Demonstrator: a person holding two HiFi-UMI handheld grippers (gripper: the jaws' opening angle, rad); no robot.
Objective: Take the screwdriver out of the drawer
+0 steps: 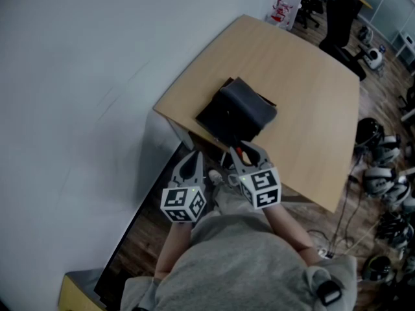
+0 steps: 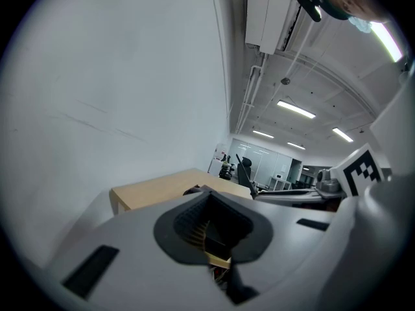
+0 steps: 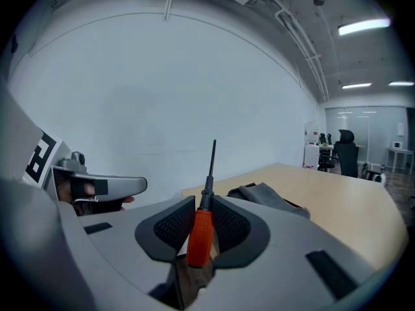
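The screwdriver has an orange handle and a thin dark shaft that points up and away. My right gripper is shut on its handle. From the head view, the right gripper holds the screwdriver just in front of the wooden table's near edge. My left gripper is close beside it on the left. In its own view the left gripper's jaws stand slightly apart with nothing between them. The drawer is hidden below the grippers.
A black folded bag lies on the table near its front edge. A white wall runs along the left. Office chairs stand beyond the table, and cables and gear cover the floor on the right.
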